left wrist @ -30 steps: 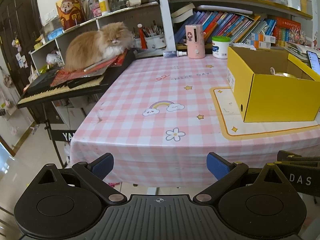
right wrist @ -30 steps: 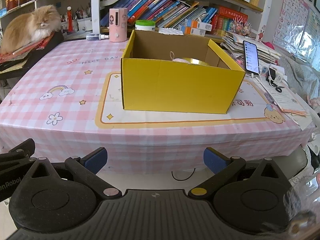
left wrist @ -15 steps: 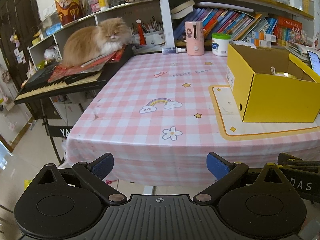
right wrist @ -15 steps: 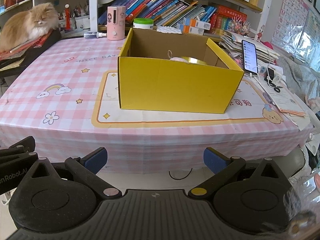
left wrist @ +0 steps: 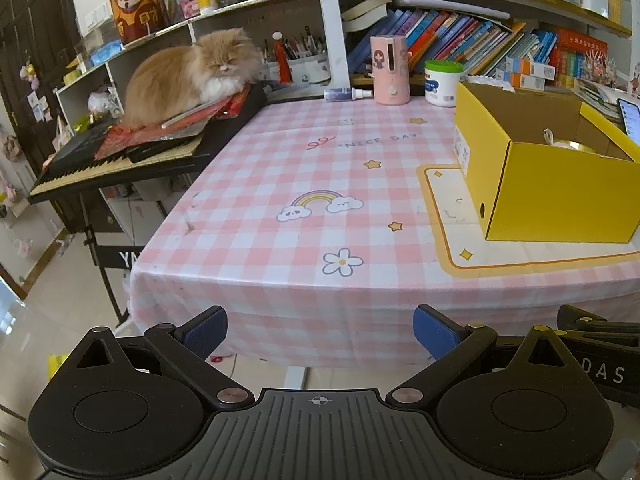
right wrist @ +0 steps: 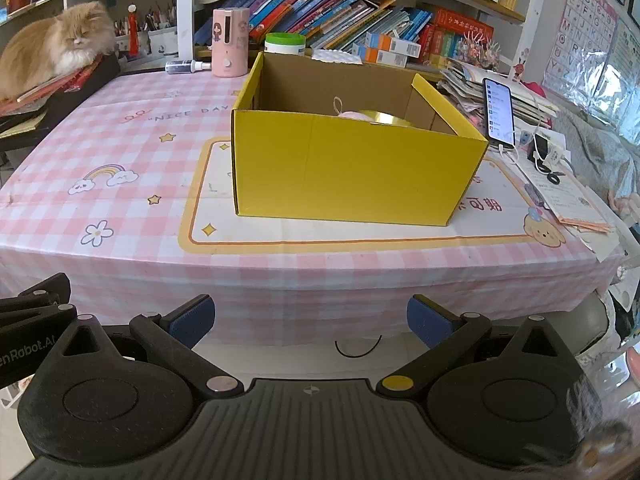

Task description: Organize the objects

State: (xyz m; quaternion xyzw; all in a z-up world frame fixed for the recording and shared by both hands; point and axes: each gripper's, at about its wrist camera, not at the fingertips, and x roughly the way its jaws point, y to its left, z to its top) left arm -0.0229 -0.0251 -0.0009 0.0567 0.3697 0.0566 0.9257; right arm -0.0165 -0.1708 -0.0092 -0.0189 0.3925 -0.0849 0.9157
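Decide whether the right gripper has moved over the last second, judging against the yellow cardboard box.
Yes. The right gripper has backed away from the table: the yellow cardboard box sits higher and slightly smaller in the right wrist view.

Left claw (left wrist: pixel 320 326) and right claw (right wrist: pixel 310 318) are held level, side by side, jaws spread wide, nothing gripped.

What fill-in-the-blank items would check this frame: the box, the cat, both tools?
1. The yellow box stands on a mat on the ____ checked tablecloth.
2. The cat lies on a ____.
3. Both the left tool and the right tool are ____, holding nothing.
4. The phone stands to the ____ of the box.

Missing words: pink; keyboard; open; right
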